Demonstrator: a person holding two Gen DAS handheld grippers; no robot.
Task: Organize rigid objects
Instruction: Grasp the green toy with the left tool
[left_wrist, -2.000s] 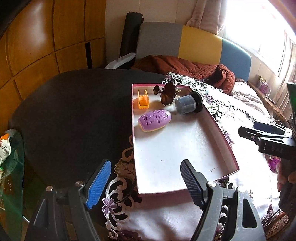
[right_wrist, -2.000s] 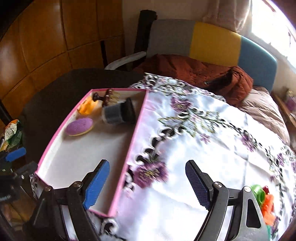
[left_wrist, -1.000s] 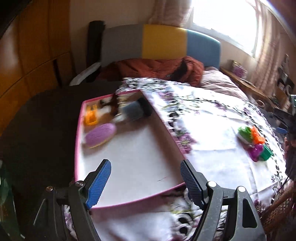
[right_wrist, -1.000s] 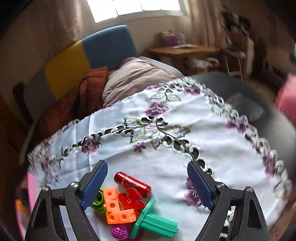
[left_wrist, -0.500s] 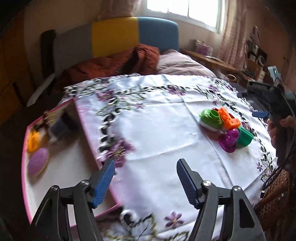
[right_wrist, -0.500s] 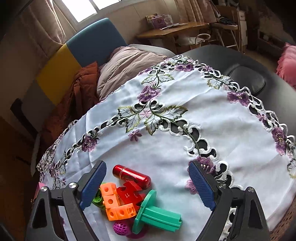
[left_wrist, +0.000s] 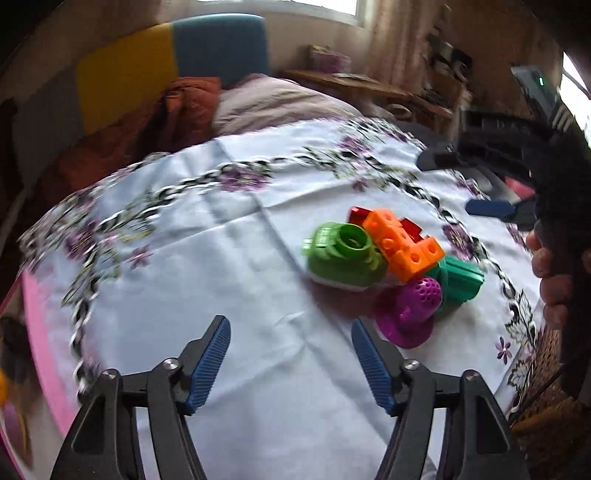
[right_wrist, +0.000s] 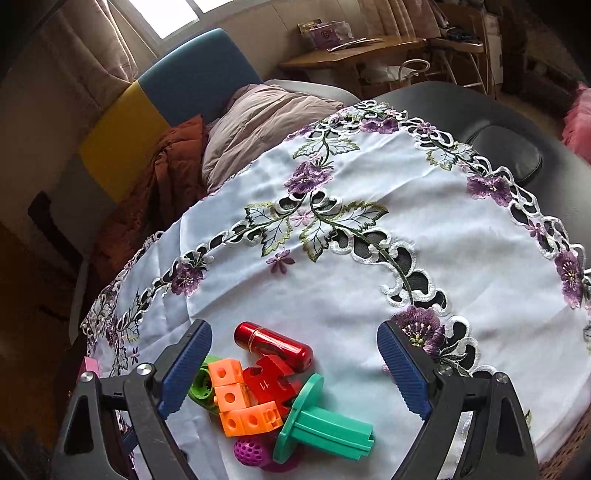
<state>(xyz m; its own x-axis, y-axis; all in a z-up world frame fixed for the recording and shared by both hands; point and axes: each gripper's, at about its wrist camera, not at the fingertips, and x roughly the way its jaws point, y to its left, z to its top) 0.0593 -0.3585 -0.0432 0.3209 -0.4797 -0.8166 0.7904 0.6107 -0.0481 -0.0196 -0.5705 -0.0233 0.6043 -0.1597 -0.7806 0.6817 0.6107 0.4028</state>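
Hovering over the white embroidered tablecloth (left_wrist: 229, 258), the left gripper (left_wrist: 290, 360) fills the bottom of its own view with both blue-padded fingers spread wide and nothing between them. A cluster of small toys lies right of centre in that view, beyond and to the right of the fingertips: a light green ring-shaped piece (left_wrist: 341, 254), an orange block piece (left_wrist: 402, 245) leaning against it, a red piece (left_wrist: 360, 214) partly hidden behind those, a purple perforated ball piece on a disc (left_wrist: 413, 308) nearest the camera, and a teal cylinder (left_wrist: 460, 278) touching the purple one. A pink tray edge (left_wrist: 44, 325) shows blurred at the lower left of the frame. At the right edge, the right gripper (left_wrist: 491, 208) is seen from the side, held by a hand (left_wrist: 554, 280). In the right wrist view, the right gripper (right_wrist: 294, 365) also has its fingers wide apart and empty, with the same cluster in the lower centre between and just below the tips: a glossy red cylinder (right_wrist: 275, 345), a red puzzle-shaped piece (right_wrist: 267, 384), the orange blocks (right_wrist: 240, 402), the green ring (right_wrist: 201, 387) partly behind the left finger, the teal cylinder (right_wrist: 325, 424) and the purple ball (right_wrist: 247, 452). Purple flower embroidery (right_wrist: 306, 177) runs across the upper half of that frame.
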